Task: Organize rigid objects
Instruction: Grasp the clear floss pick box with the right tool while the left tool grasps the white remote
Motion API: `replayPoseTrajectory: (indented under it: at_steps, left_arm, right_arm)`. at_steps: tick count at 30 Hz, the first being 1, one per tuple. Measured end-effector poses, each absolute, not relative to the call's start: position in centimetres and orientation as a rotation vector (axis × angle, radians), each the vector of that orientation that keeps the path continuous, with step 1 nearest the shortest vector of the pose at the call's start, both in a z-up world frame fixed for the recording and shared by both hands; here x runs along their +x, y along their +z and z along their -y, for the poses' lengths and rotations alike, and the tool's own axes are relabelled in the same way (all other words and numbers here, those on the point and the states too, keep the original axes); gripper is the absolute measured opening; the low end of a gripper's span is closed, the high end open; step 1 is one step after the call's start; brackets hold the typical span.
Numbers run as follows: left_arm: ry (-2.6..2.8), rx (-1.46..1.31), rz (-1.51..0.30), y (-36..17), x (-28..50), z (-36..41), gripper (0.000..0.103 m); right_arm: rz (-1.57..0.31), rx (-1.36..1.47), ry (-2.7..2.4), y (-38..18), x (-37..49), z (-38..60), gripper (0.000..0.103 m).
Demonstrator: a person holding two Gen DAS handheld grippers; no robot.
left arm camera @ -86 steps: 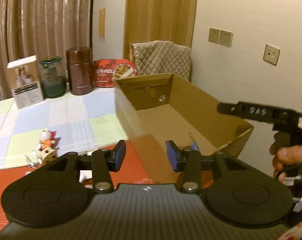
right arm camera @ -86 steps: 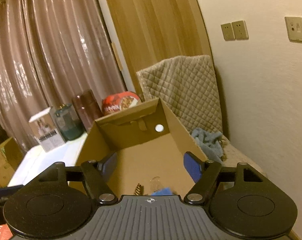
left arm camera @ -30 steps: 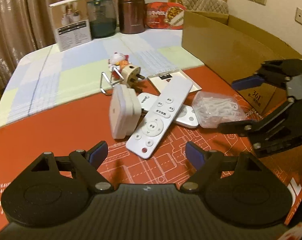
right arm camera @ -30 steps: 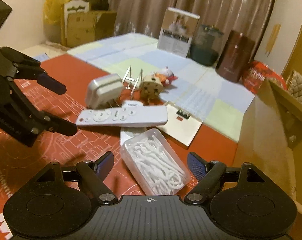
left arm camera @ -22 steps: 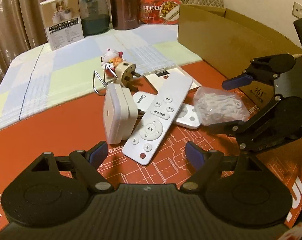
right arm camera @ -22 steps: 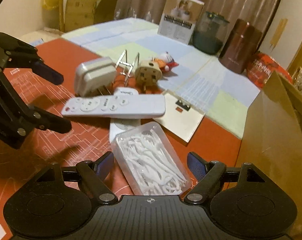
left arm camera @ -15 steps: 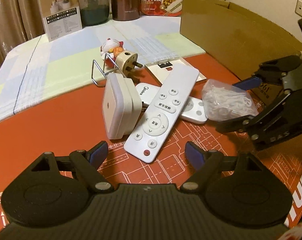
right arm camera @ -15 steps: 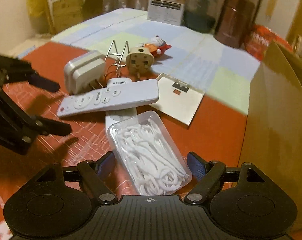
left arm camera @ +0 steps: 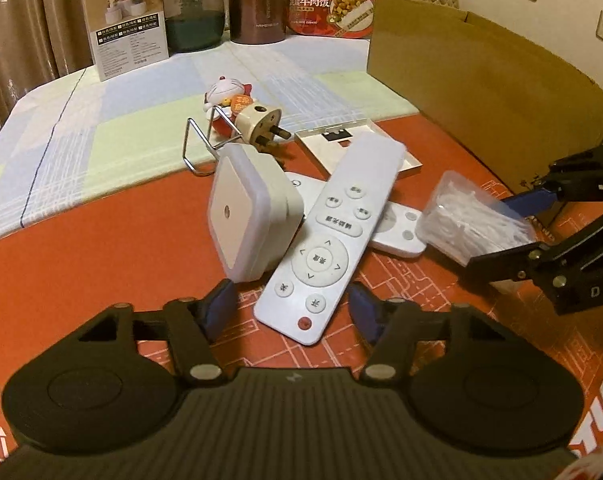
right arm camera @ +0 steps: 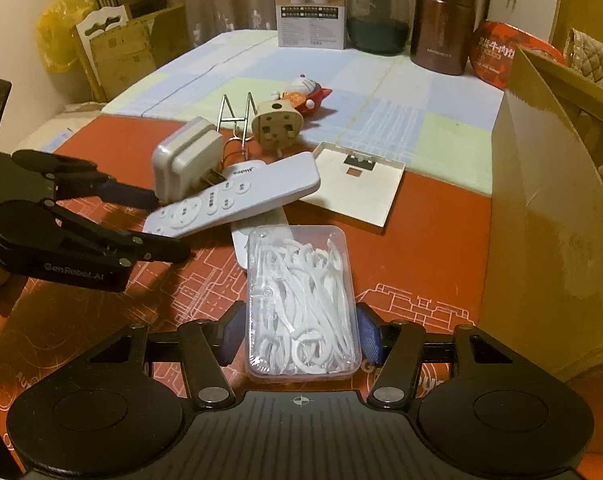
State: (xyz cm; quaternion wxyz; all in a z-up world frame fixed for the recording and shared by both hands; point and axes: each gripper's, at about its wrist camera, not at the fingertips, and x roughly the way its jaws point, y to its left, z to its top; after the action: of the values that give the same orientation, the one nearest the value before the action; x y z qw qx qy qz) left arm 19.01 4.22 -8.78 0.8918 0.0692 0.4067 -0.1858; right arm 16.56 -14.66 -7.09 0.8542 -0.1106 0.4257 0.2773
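right claw (right arm camera: 301, 336) spread astride the floss pick box (right arm camera: 301, 300), left claw (left arm camera: 289, 308) spread at the white remote's (left arm camera: 333, 236) near edge

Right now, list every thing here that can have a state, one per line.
left gripper: open, straddling the near end of the long remote.
right gripper: open, straddling the floss pick box.
floss pick box: lid closed, flat on the mat.
long remote: lying across a second remote, propped.
white adapter: standing on edge, unplugged.
cardboard box: open-topped.
glass jar: lidded, upright.
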Motion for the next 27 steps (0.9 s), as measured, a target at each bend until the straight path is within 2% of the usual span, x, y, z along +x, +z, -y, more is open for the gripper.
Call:
replayPoseTrajectory:
  at_steps: [3, 10, 20, 27]
  left_arm:
    - [-0.386, 0.132, -0.844, -8.7, 18.4, -4.2, 0.042]
    - [-0.367, 0.116, -0.873, -8.2, 15.3, -3.5, 0.033]
    - [-0.325, 0.099, -0.86, -8.2, 12.1, -2.5, 0.033]
    - [-0.301, 0.077, -0.836, -8.4, 13.3, -2.2, 0.042]
  right_arm:
    - [-0.892, -0.228, 0.578, -6.9, 16.3, 14.7, 0.055]
    - [-0.893, -0.217, 0.549, -6.6, 15.0, 15.4, 0.054]
    - [-0.899, -0.189, 0.509, -7.0, 11.6, 16.0, 0.054]
    - [-0.862, -0.207, 0.49, -7.9, 11.2, 15.8, 0.055]
